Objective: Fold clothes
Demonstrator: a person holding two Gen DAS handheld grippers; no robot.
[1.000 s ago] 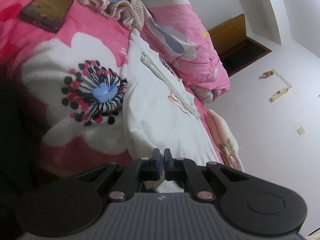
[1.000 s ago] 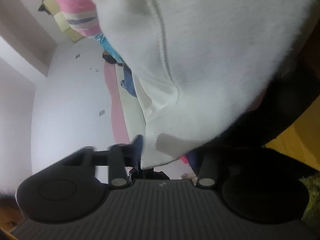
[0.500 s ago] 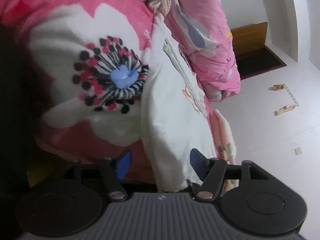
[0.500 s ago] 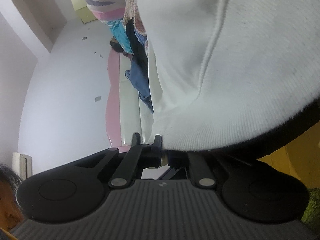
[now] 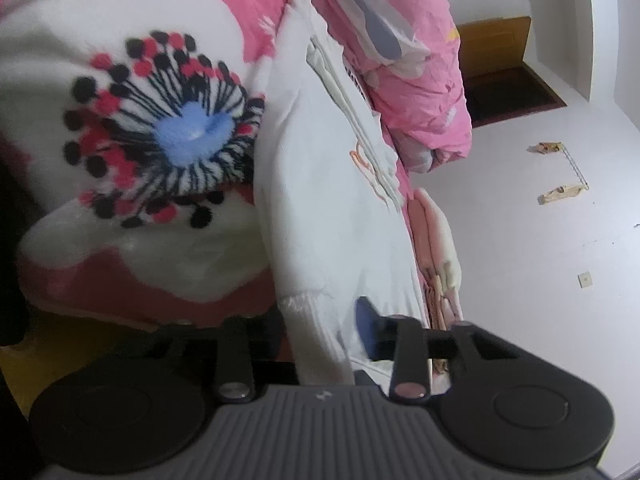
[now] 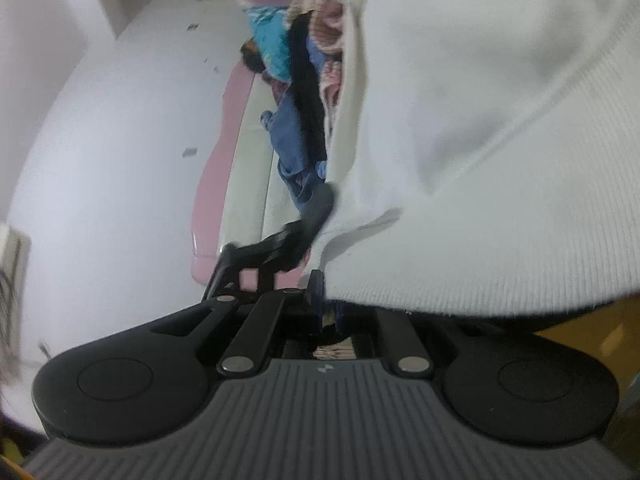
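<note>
Both jaws pinch the white sweatshirt (image 5: 332, 200)'s near hem: left gripper (image 5: 324, 332) just closing, right gripper (image 6: 328, 308) pressed tight; its length runs away across the bed (image 5: 120, 40).

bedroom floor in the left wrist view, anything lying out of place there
Yes. Two tan scraps and lie loose on the pale floor right of the bed, and a pink garment hangs off the bed's edge beside the white sweatshirt.

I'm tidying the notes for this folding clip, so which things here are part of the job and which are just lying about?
Part of the job:
- white sweatshirt
- left tongs, closing on its hem
- right tongs, shut on its ribbed edge

Just lying about:
- flowered pink blanket
- pink quilt
- heap of other clothes
- scraps on the floor
</note>
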